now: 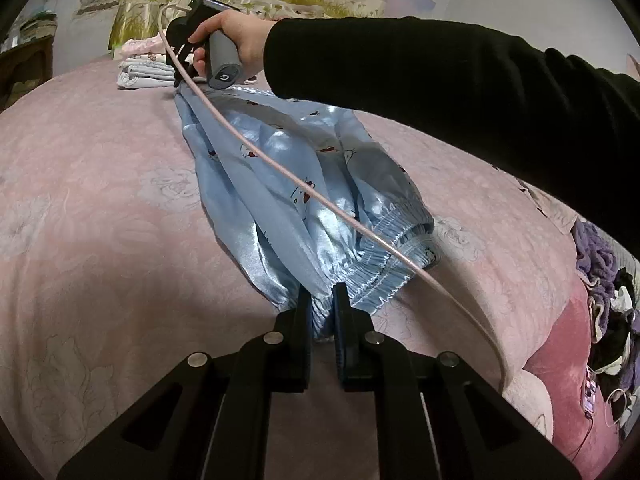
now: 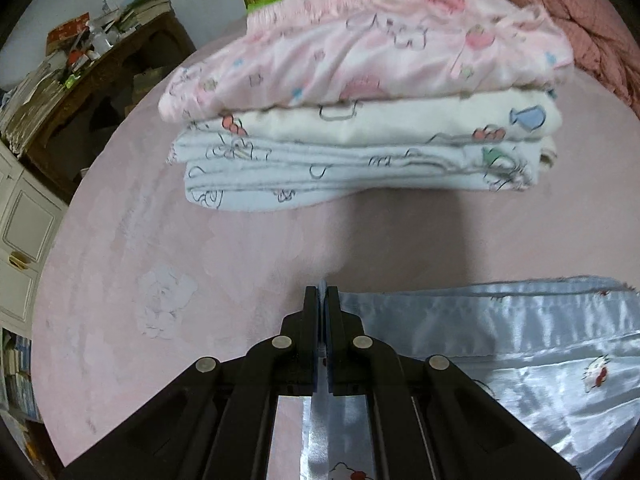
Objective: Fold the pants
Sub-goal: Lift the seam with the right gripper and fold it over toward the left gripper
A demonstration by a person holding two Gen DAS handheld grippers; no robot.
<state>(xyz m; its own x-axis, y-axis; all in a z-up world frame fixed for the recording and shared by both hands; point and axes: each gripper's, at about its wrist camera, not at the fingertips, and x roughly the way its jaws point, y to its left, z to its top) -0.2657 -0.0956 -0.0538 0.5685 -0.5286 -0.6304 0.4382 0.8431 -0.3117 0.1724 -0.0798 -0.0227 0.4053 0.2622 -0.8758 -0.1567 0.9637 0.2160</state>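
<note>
Where the pink bedspread with a faint tone-on-tone rose pattern (image 1: 100,184) fills most of both views, the light blue shiny satin pants with a small cartoon print (image 1: 280,184) are seen stretched across it between the two tools. The pants are laid lengthwise, with the gathered elastic waistband (image 1: 384,248) nearest the left wrist camera and the far end bunched to a point under the other tool. A black long sleeve (image 1: 440,76) is seen reaching across above the fabric, and a person's hand (image 1: 240,40) is wrapped round the grey handle there. Beyond the pants, a stack of folded printed garments, pink on top and white and pale blue beneath (image 2: 360,120), rests on the bedspread, apart from the blue cloth. A thin pale pink cable (image 1: 280,168) is draped over the pants from end to end.

The left gripper (image 1: 322,300) is nearly closed, a gather of the waistband being pinched between its black fingers. The right gripper (image 2: 322,300) is clamped tight on a thin edge of the blue satin, a sliver of which shows above its tips. No legible writing can be made out; only a white power symbol is seen on the grey handle's end.
</note>
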